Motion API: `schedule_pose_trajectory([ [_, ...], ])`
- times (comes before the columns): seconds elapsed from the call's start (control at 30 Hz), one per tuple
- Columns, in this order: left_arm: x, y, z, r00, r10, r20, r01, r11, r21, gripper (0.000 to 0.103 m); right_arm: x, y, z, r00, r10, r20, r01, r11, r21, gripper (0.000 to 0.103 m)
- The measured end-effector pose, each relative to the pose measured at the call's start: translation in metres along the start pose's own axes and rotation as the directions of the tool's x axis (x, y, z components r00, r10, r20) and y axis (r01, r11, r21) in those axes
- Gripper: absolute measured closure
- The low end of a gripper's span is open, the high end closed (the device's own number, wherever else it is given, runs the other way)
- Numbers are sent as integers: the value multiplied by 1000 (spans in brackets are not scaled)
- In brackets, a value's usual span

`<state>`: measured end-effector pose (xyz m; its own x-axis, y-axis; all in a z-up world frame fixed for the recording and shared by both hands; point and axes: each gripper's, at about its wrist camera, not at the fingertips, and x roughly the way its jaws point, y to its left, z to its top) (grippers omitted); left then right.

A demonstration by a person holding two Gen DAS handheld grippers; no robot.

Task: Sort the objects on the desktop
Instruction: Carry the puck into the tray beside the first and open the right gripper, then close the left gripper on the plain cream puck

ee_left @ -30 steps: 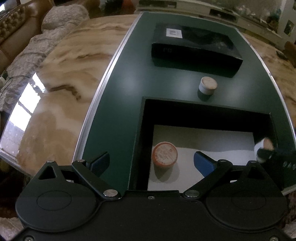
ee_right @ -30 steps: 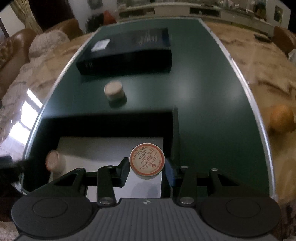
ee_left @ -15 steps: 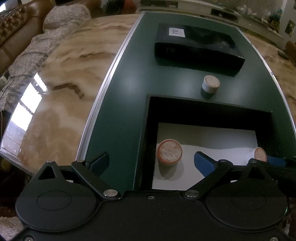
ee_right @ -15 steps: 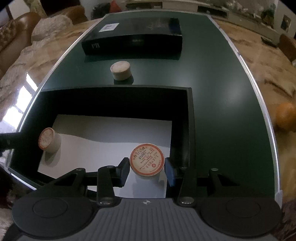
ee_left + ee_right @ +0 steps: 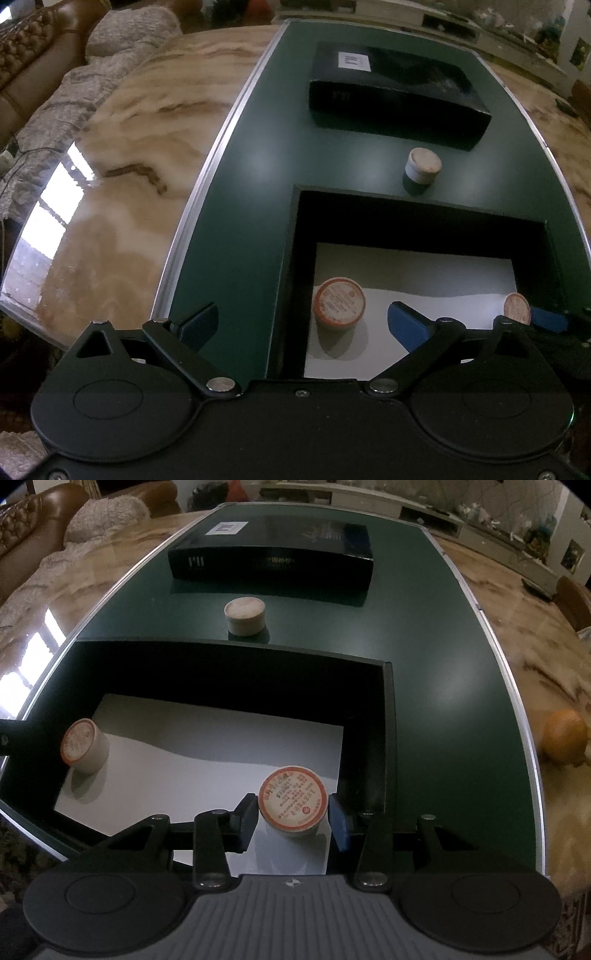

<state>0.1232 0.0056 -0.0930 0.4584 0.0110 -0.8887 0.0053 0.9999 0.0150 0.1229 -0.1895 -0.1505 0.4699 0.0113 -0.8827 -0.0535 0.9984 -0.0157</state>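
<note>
Lowered since earlier frame: right gripper (image 5: 291, 818) clamped on round red-labelled paper tub (image 5: 293, 800), now inside black white-floored box (image 5: 388, 716). Next: release. Left gripper (image 5: 303, 321) fingers apart, empty.

Right tool (image 5: 291, 818) low over open black box (image 5: 386, 716), blue pads flanking small round tub with orange-ringed printed lid (image 5: 293, 799); slight gaps visible either side, contact unclear. Tub over box's white floor, near right wall. Second matching tub (image 5: 83, 746) at far left of box, tilted. Plain beige tub (image 5: 245, 616) on green mat (image 5: 443, 686) just beyond box. Closed black box (image 5: 271, 557) farther back. Orange (image 5: 565, 736) on marble bench (image 5: 554, 657) right of mat.
</note>
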Motion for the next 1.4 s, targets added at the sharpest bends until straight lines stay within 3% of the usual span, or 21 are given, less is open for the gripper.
schedule_pose_trajectory([
  [0.93, -2, -24, 10, 1000, 16, 15, -17, 999, 47, 3, -29, -13, 2, 998, 32, 62, -35, 997, 62, 41],
  [1.3, 11, -46, 39, 998, 13, 54, -18, 995, 95, 3, -54, -24, 3, 993, 10, 116, -24, 992, 121, 34],
  [1.4, 18, -53, 53, 997, 10, 72, -17, 995, 97, 3, -61, -31, 2, 989, -6, 145, -17, 988, 155, 26],
])
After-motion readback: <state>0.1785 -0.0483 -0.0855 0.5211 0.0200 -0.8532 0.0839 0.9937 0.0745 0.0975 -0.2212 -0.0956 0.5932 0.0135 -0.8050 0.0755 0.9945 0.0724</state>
